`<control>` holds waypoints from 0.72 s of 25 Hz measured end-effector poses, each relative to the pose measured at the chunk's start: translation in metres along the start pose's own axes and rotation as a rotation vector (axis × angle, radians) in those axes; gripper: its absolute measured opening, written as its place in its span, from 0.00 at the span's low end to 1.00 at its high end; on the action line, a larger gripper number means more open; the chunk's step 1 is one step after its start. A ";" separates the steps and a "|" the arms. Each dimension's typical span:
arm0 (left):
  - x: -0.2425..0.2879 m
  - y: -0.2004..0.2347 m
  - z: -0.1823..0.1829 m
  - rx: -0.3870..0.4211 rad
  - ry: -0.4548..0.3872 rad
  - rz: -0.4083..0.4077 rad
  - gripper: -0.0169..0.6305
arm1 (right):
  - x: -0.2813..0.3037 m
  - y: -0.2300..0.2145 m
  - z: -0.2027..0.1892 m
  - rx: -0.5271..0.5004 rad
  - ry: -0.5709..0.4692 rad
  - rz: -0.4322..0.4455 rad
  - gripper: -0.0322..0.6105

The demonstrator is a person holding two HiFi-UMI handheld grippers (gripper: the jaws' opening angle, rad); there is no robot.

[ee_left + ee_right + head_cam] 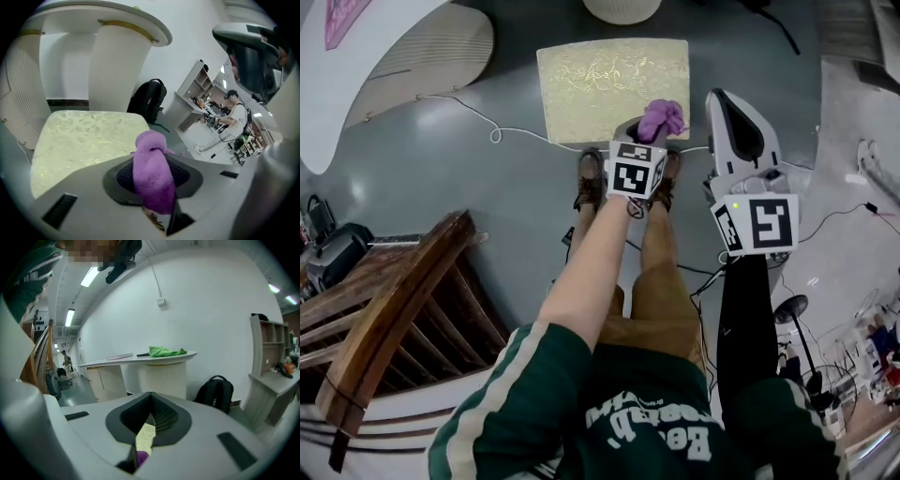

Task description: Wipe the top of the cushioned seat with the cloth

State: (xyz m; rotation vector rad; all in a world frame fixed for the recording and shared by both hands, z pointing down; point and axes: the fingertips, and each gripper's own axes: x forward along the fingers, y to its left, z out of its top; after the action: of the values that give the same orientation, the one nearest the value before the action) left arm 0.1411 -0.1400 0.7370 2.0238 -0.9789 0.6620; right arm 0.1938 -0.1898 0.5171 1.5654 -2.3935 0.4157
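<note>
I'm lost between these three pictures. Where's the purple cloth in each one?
Head view: top centre, purple cloth in the left tool, by the cushioned seat's near edge.
Left gripper view: lower centre, pinched between the jaws.
Right gripper view: a purple sliver at the bottom, through the jaw gap.
Shared landmark: the yellow cushioned seat.

Black backpack [149,101] by white counter [119,70]; wooden railing [403,300]

The cloth [661,119] is purple and fuzzy, bunched into a wad and pinched between the left gripper's [639,139] jaws, with its end poking out. The cushioned seat [614,80], a pale gold square with a swirly embossed top, is sat flat on the grey floor [487,187], just beyond the cloth.
</note>
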 end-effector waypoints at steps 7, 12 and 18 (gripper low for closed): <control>0.051 -0.053 -0.032 0.072 0.135 -0.018 0.22 | -0.018 -0.033 -0.019 0.033 0.013 -0.040 0.06; 0.048 -0.028 -0.052 0.111 0.198 -0.021 0.22 | -0.024 -0.040 -0.016 0.043 0.000 -0.053 0.06; 0.018 0.015 -0.056 0.049 0.180 0.042 0.22 | -0.015 -0.028 -0.005 0.056 -0.025 -0.035 0.06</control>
State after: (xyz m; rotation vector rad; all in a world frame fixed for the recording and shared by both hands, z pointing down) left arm 0.1325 -0.1078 0.7873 1.9519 -0.9084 0.8815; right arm 0.2262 -0.1857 0.5194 1.6434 -2.3888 0.4626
